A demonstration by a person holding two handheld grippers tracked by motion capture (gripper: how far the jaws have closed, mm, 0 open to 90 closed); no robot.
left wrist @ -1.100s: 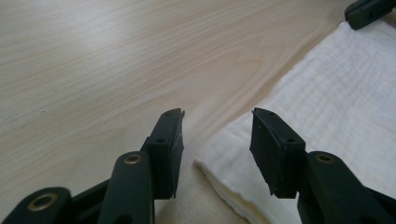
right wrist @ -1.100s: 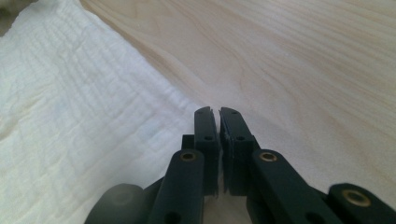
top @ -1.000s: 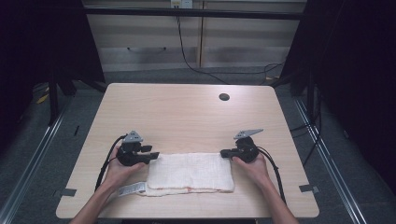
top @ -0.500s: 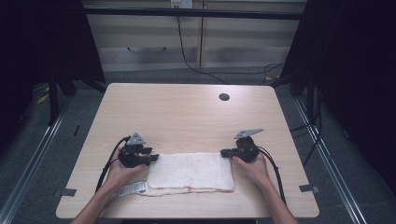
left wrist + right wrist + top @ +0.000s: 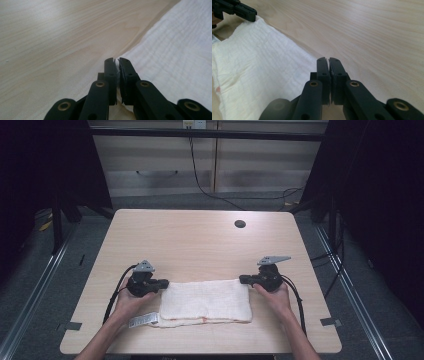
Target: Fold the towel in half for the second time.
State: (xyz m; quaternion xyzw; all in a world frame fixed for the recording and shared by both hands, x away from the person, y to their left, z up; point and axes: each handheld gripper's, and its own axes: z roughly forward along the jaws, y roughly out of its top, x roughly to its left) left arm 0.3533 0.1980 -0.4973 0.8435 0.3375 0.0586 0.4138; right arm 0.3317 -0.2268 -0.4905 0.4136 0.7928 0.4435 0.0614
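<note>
A folded white towel (image 5: 206, 301) lies flat on the light wooden bench (image 5: 200, 245), close to the near edge and about in the middle between the two hands. The left claw (image 5: 164, 283) is at the far left corner of the towel, and in the left gripper view its two black jaws are pressed together with a thin edge of the white cloth (image 5: 175, 50) between them, so it is gripping the towel. The right claw (image 5: 243, 279) is at the far right corner; in the right gripper view its jaws are closed as well, at the corner of the towel (image 5: 262, 65), but I cannot tell surely if cloth is between them. A small white label (image 5: 143, 320) sticks out from the near left corner of the towel, just beside the left hand (image 5: 131, 301); there is dark printing on it, but it is too small to read. A thin reddish line runs along the near edge of the towel. Far from the towel, a round dark hole (image 5: 240, 224) is in the bench near its far right side.
</note>
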